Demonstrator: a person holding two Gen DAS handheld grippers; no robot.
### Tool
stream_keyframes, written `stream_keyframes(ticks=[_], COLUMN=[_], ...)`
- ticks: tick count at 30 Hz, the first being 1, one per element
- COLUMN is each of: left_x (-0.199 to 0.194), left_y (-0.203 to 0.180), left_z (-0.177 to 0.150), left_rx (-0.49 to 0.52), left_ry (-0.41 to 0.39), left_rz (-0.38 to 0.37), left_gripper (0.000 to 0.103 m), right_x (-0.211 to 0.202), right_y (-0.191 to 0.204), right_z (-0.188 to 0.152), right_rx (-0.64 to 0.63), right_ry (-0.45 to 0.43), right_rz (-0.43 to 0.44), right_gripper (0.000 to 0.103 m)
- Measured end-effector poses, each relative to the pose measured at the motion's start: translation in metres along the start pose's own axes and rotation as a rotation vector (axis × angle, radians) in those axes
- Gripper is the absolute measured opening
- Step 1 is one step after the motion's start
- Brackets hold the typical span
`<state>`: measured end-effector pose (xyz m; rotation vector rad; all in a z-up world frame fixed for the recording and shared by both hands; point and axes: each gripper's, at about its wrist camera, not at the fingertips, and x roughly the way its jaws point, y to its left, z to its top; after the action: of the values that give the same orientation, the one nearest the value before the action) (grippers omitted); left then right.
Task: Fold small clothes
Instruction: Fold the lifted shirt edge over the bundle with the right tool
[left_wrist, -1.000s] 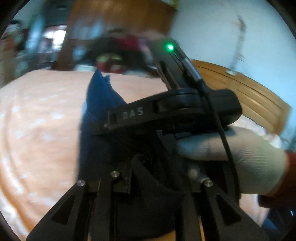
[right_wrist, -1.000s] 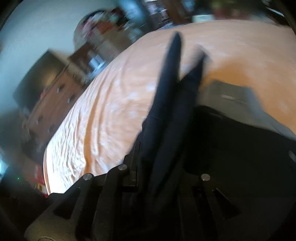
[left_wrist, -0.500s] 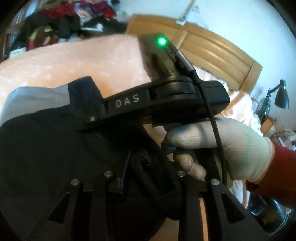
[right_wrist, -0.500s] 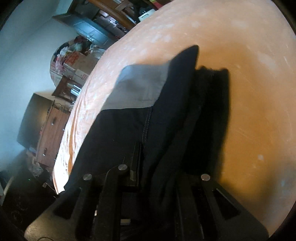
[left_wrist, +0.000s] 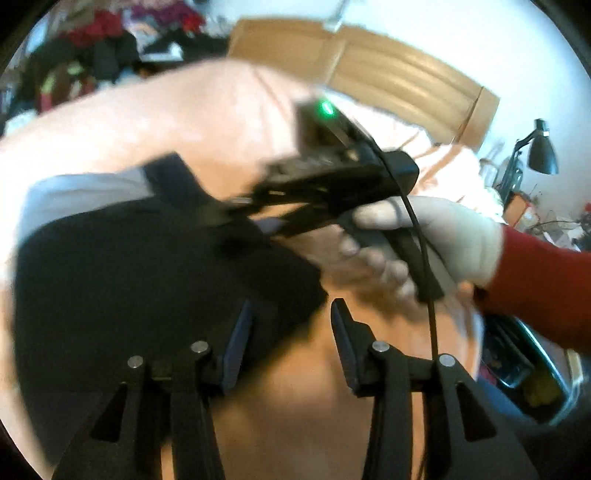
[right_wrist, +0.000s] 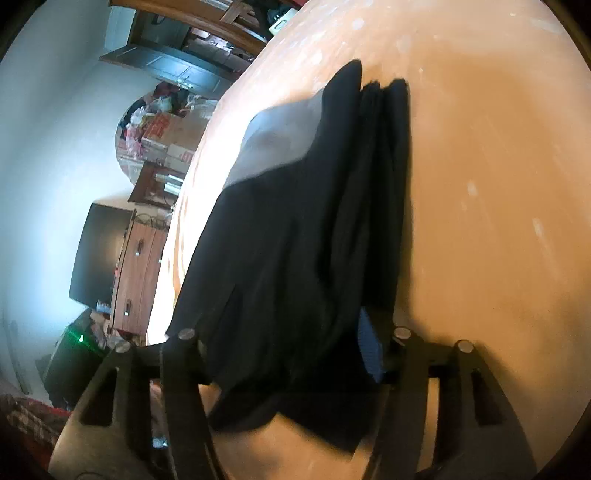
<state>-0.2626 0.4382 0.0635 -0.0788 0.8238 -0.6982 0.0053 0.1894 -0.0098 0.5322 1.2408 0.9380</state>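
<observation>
A dark navy garment (left_wrist: 147, 266) with a grey panel (left_wrist: 81, 192) lies folded on the peach bedsheet (left_wrist: 184, 122). My left gripper (left_wrist: 291, 321) is open, with bare sheet between its fingers; the garment's corner lies just beside the left pad (left_wrist: 236, 343). In the right wrist view the same garment (right_wrist: 295, 221) stretches away from my right gripper (right_wrist: 288, 343), which is open wide, and loose fabric still lies across the gap. The right gripper (left_wrist: 266, 210) also shows blurred in the left wrist view, held by a gloved hand (left_wrist: 443, 236) at the garment's far edge.
A wooden headboard (left_wrist: 406, 74) and a black desk lamp (left_wrist: 541, 155) stand beyond the bed. A heap of clothes (left_wrist: 92, 48) sits at the far left. A wooden dresser (right_wrist: 136, 273) and a dark screen (right_wrist: 99, 254) stand beside the bed.
Both grippers were shut on the dark garment and have opened. The garment has come down flat onto the sheet, and my left gripper has drawn back off its corner.
</observation>
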Motion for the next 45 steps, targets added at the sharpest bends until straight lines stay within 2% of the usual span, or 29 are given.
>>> stream_keyframes(ticks=[2,5,8,11,13,15,17,19,20,22,24,26,27,28,30,32,33,34,35,36,38,39,42,45], left_x=[-0.039,-0.074,-0.082,-0.073,-0.062,-0.040,-0.020,-0.018,-0.023,-0.032,-0.028,-0.034,-0.043,-0.057,-0.096,-0.115,-0.113,-0.106,-0.092,-0.068,-0.009,0.000,-0.012,-0.035], left_y=[0.013,0.041,0.075,0.090,0.096,0.099,0.108,0.110,0.101,0.088,0.089,0.094,0.093,0.089,0.087,0.088,0.092,0.095,0.096,0.099,0.109,0.112,0.119,0.119], left_z=[-0.024,-0.048,-0.066,-0.065,-0.056,-0.048,-0.048,-0.043,-0.041,-0.046,-0.056,-0.064,-0.066,-0.066,-0.058,-0.043,-0.034,-0.028,-0.025,-0.028,-0.052,-0.058,-0.046,-0.033], left_rx=[-0.044,-0.124,-0.209,-0.229,-0.203,-0.167,-0.140,-0.109,-0.016,0.116,0.152,0.109,0.089,0.073,0.004,-0.010,-0.011,-0.006,0.013,0.046,0.112,0.121,0.065,0.025], left_ry=[-0.044,-0.072,-0.055,-0.051,-0.046,-0.012,0.053,0.086,0.104,0.131,0.200,0.204,0.196,0.160,0.016,-0.098,-0.136,-0.142,-0.121,-0.062,0.126,0.130,0.126,0.056], left_rz=[0.048,0.139,0.260,0.290,0.295,0.307,0.379,0.381,0.448,0.496,0.478,0.432,0.399,0.366,0.275,0.288,0.291,0.303,0.319,0.330,0.371,0.378,0.344,0.303], left_gripper=[0.046,0.048,0.050,0.050,0.051,0.054,0.054,0.046,0.045,0.044,0.044,0.045,0.037,0.034,0.036,0.038,0.038,0.038,0.038,0.038,0.042,0.046,0.050,0.044], right_x=[-0.005,-0.002,0.005,0.014,0.017,0.024,0.020,0.011,0.005,0.004,0.015,0.016,0.014,0.013,0.015,0.017,0.018,0.019,0.019,0.019,0.019,0.020,0.012,0.012], right_y=[0.007,0.016,0.018,0.027,0.028,0.021,0.009,0.000,-0.005,-0.014,-0.020,-0.027,-0.031,-0.033,-0.035,-0.041,-0.042,-0.040,-0.040,-0.041,-0.042,-0.042,-0.048,-0.049], right_z=[-0.017,-0.029,-0.036,-0.040,-0.041,-0.041,-0.040,-0.041,-0.042,-0.042,-0.042,-0.043,-0.045,-0.046,-0.048,-0.048,-0.049,-0.050,-0.050,-0.051,-0.051,-0.052,-0.061,-0.066], right_rx=[-0.003,0.002,0.024,0.011,0.001,0.001,0.015,0.024,0.032,0.052,0.061,0.070,0.075,0.074,0.064,0.073,0.070,0.064,0.060,0.056,0.052,0.043,0.030,0.007], right_ry=[0.005,0.008,0.027,0.027,0.008,0.004,-0.008,-0.034,-0.047,-0.041,-0.027,-0.040,-0.053,-0.059,-0.066,-0.074,-0.078,-0.084,-0.089,-0.091,-0.090,-0.093,-0.108,-0.126], right_rz=[0.008,0.015,0.017,0.016,-0.005,-0.063,-0.089,-0.107,-0.111,-0.084,-0.085,-0.077,-0.064,-0.054,-0.038,-0.010,-0.005,-0.001,0.003,0.004,0.013,0.010,0.028,0.041], right_gripper=[0.063,0.068,0.070,0.072,0.061,0.006,0.002,0.002,0.001,0.001,0.001,0.000,0.000,0.000,0.000,0.000,0.000,0.000,0.000,0.000,0.000,0.000,0.000,0.000])
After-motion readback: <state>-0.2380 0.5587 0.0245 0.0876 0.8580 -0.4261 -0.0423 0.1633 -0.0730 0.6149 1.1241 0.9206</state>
